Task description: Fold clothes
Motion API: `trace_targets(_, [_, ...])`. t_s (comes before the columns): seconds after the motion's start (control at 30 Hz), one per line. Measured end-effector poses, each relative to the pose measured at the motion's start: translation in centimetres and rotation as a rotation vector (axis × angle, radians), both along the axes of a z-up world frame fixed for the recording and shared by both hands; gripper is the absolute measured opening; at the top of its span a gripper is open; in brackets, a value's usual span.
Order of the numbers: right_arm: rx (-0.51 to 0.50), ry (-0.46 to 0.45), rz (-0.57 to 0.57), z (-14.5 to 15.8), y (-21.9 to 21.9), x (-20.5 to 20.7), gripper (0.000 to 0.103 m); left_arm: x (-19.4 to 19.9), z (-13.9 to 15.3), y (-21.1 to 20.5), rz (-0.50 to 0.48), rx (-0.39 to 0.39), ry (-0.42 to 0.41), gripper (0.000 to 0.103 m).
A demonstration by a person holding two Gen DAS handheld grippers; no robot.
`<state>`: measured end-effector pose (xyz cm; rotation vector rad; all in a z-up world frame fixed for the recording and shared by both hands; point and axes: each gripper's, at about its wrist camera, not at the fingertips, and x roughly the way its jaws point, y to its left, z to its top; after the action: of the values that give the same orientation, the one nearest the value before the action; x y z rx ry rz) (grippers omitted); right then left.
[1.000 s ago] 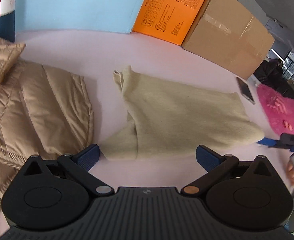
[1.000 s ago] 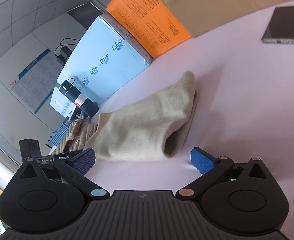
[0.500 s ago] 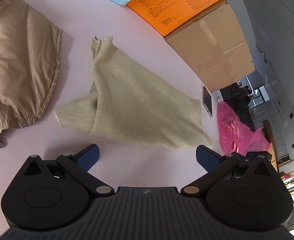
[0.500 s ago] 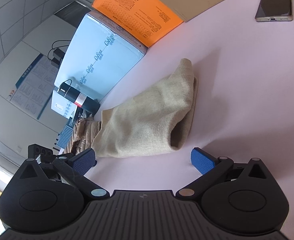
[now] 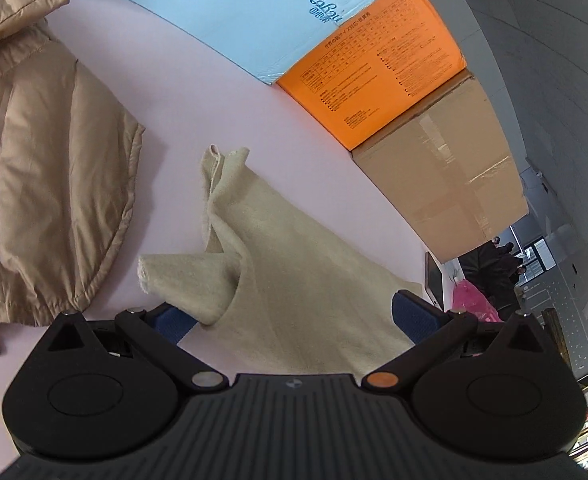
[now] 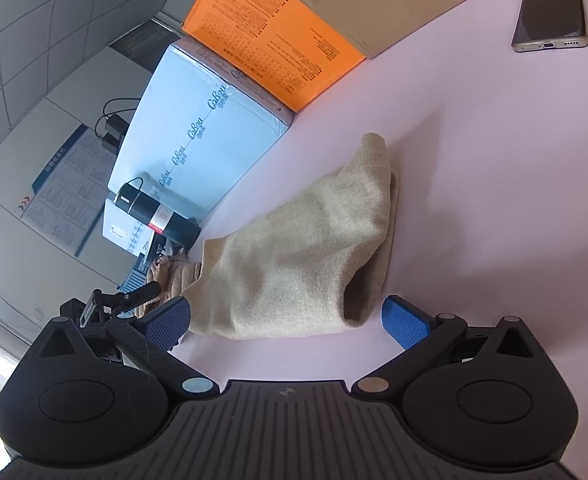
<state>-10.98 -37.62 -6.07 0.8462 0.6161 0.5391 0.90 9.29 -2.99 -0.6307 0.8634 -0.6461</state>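
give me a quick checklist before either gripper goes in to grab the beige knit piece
1. Left gripper open: ok, jaws spread wide with the beige knit garment between them.
2. Right gripper open: ok, jaws spread, nothing held.
3. Garment lying flat: not ok, one end is bunched and a flap sticks out toward the tan puffer jacket.
4. Right side edge reachable: ok, the rolled open end sits just ahead of the right fingers.
5. Phone clear of the cloth: ok, well apart on the pink table.
6. Jacket clear of the garment: ok, a strip of table shows between them.
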Motion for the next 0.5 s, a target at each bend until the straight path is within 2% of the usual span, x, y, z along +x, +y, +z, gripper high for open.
trace_targets(0.27, [-0.002,-0.022,-0.013,0.0,0.4,1.6,0.103,1.7,-0.4,-0.1,0.012,-0.017,0.0,0.103])
trace_targets(0.5, [-0.015,-0.055,-0.014,0.0,0.7,3.4,0.103,2.6,-0.2,-1.5,-0.01,0.055,-0.068,0.103])
